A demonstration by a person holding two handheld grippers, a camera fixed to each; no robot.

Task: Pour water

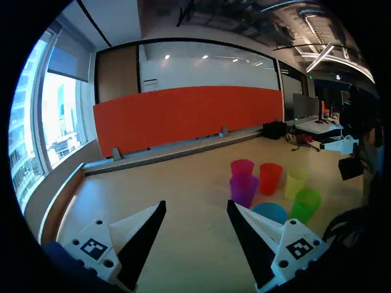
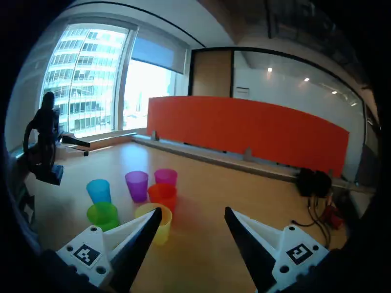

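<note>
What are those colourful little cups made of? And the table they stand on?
The translucent purple cup and the translucent blue cup look like thin, glossy plastic, since light glows through their walls. The pale brown table top looks like smooth wood or a wood-look laminate. Its even colour and soft sheen leave that open.

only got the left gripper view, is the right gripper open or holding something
Observer: The right gripper is open, with nothing between its fingers.
Operator: which cup is closest to it
Observer: The yellow cup. In the right gripper view it sits partly behind one fingertip.
Operator: blue cup is half hidden for me, is it upright
Observer: Yes, the blue cup stands upright, just beyond the green cup as that view looks.
</note>
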